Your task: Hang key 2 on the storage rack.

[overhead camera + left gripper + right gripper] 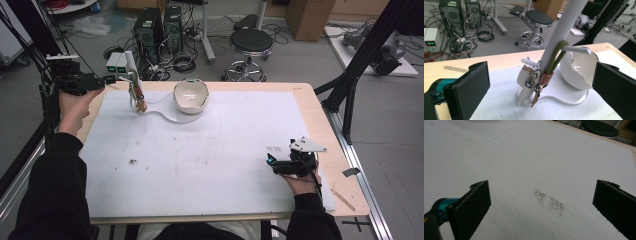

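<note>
- The left gripper (111, 79) is held up at the far left corner of the desk (310, 107), its jaws spread wide with nothing between them, aimed at the white stand (559, 32).
- The key bunch (534, 86) hangs from a peg on that stand by a green loop (555, 58) with a brown leather tab, just beside the broken white bowl (576, 72).
- To my eye the step is the reach for the keys: I'd come in level, straddle the leather tab or the padlock-like body rather than the dangling keys, and close only once both pads flank it, so the stand isn't knocked into the bowl.
- Lifting the loop up and off the peg, not pulling sideways, looks safest.
- The right gripper (274, 162) rests low over the white mat (200, 160) near the right edge, jaws likewise wide apart and empty, well away from the stand.
- Count: one stand, one key bunch, one bowl, two grippers, one mat.
</note>
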Tool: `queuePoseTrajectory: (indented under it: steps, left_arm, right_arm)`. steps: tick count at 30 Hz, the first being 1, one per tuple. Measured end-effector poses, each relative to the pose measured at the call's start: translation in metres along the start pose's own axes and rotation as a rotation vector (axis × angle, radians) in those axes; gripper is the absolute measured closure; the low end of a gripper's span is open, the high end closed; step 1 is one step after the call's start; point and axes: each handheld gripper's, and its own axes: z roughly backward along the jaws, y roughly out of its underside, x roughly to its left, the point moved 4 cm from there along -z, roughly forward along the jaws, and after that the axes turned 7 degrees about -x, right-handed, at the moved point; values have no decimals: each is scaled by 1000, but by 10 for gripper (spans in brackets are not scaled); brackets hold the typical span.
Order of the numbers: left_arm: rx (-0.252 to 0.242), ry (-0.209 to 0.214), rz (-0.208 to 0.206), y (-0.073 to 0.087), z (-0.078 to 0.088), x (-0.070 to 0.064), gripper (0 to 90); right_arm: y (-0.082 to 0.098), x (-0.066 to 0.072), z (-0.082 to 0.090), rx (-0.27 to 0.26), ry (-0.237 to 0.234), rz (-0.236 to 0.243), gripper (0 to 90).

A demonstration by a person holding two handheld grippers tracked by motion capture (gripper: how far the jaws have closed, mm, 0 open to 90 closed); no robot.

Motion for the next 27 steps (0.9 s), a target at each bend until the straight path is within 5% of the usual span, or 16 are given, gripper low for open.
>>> queuePoseTrajectory:
  steps: [6, 11, 22, 27]
  left_arm:
    - [17, 11, -27, 11, 2, -6, 16]
    - [59, 11, -94, 25, 2, -16, 16]
    - [50, 41, -67, 43, 7, -22, 16]
    - [47, 53, -94, 47, 14, -32, 16]
  right_arm:
    - [0, 0, 0, -1, -1, 3, 7]
    - [0, 0, 0, 1, 2, -1, 7]
    - [0, 0, 0, 2, 1, 1, 6]
    - [0, -1, 0, 0, -1, -2, 6]
